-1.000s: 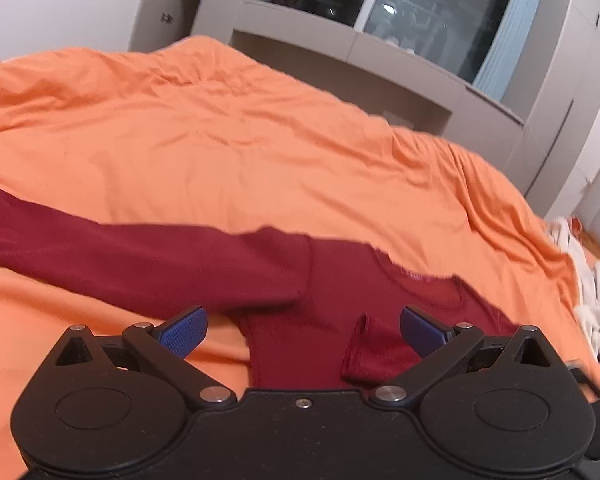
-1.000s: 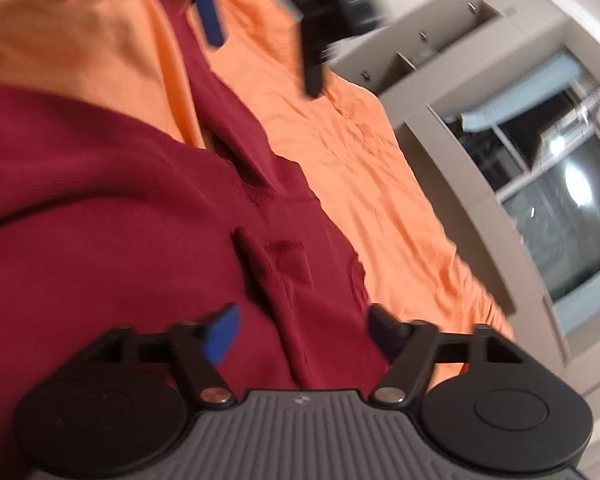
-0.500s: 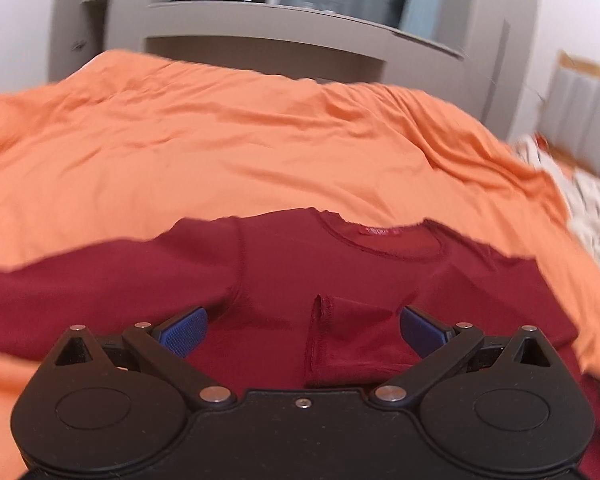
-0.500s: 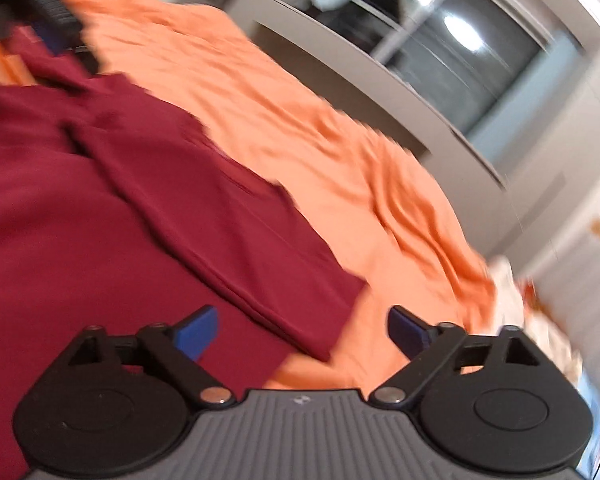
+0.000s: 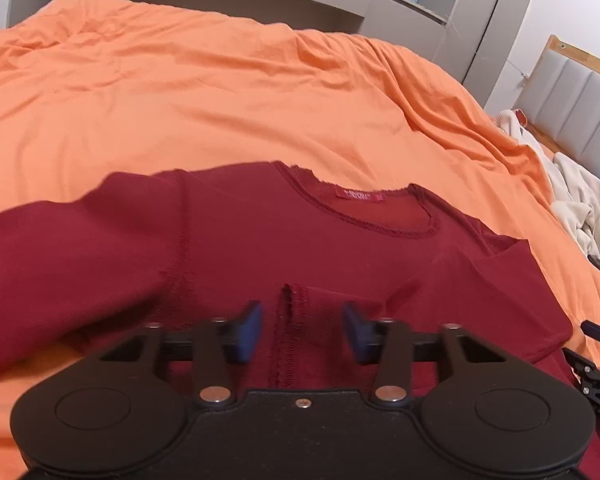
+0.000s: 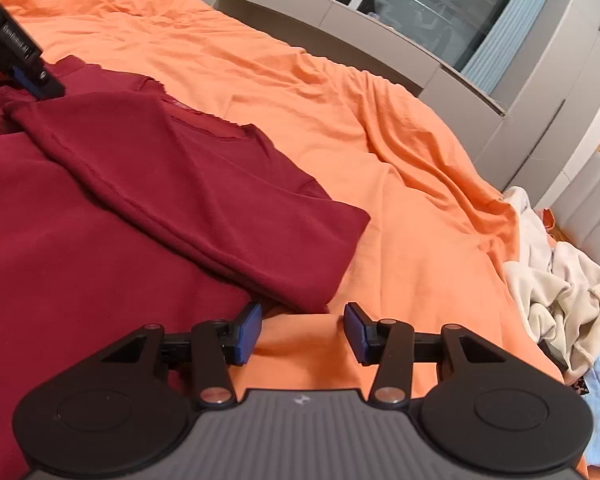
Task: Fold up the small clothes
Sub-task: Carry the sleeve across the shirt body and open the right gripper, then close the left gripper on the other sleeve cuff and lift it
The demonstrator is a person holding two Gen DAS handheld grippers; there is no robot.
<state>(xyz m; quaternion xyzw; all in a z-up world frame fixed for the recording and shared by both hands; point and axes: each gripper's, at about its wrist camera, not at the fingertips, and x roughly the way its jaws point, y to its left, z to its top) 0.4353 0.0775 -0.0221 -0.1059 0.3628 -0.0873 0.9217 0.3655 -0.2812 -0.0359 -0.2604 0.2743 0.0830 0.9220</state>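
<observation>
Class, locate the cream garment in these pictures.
The cream garment lies crumpled at the right edge of both views, beside the orange bedcover near the headboard.

Dark red long-sleeved top (image 5: pixel 260 240) lies flat, front up, on the orange bedspread (image 5: pixel 220 100), near its near edge. Scalloped neckline with a red label (image 5: pixel 357 195) points toward the far edge. 1 sleeve (image 6: pixel 204 200) is folded across the chest, cuff (image 5: pixel 290 320) at centre; the other sleeve (image 5: pixel 60 248) extends left.
</observation>
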